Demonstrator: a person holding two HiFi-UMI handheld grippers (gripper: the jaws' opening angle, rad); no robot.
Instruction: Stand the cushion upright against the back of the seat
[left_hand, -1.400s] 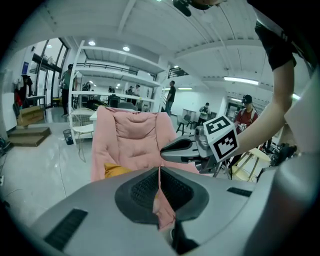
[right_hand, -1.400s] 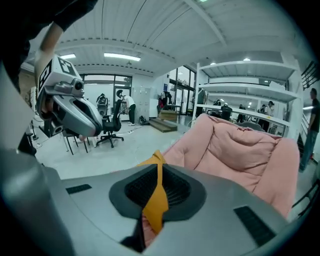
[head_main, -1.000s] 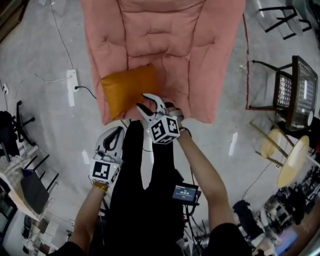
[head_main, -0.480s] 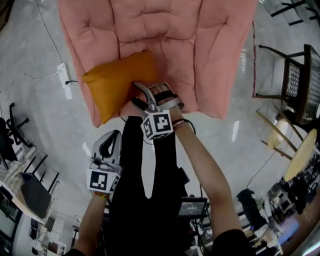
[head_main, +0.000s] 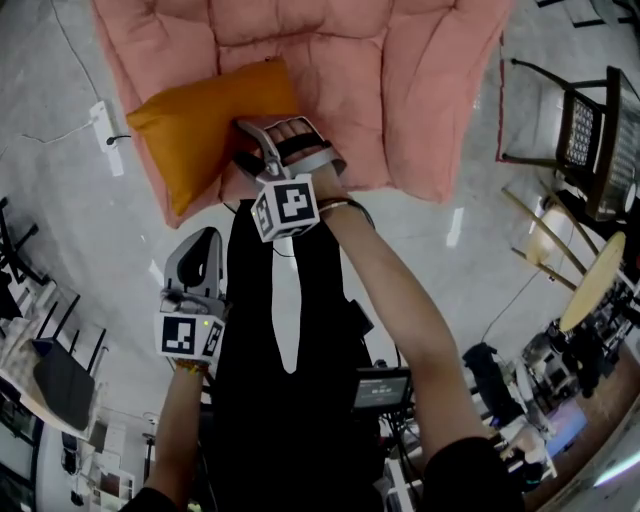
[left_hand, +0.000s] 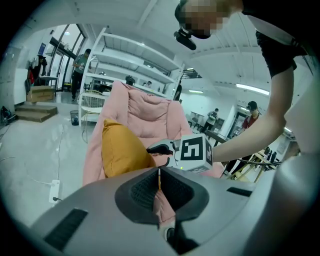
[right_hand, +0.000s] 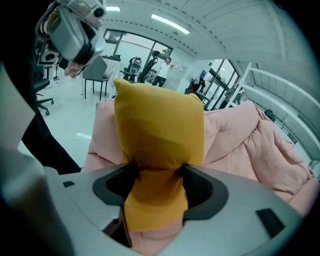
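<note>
While the cushion (head_main: 200, 125) lies on the seat (head_main: 400, 80), a chair (head_main: 590, 140) stands apart.

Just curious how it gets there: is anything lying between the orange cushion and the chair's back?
Nothing visible. The seat behind the cushion is bare up to the backrest. The jaws of the right gripper have just been opening, with the cushion between them.
</note>
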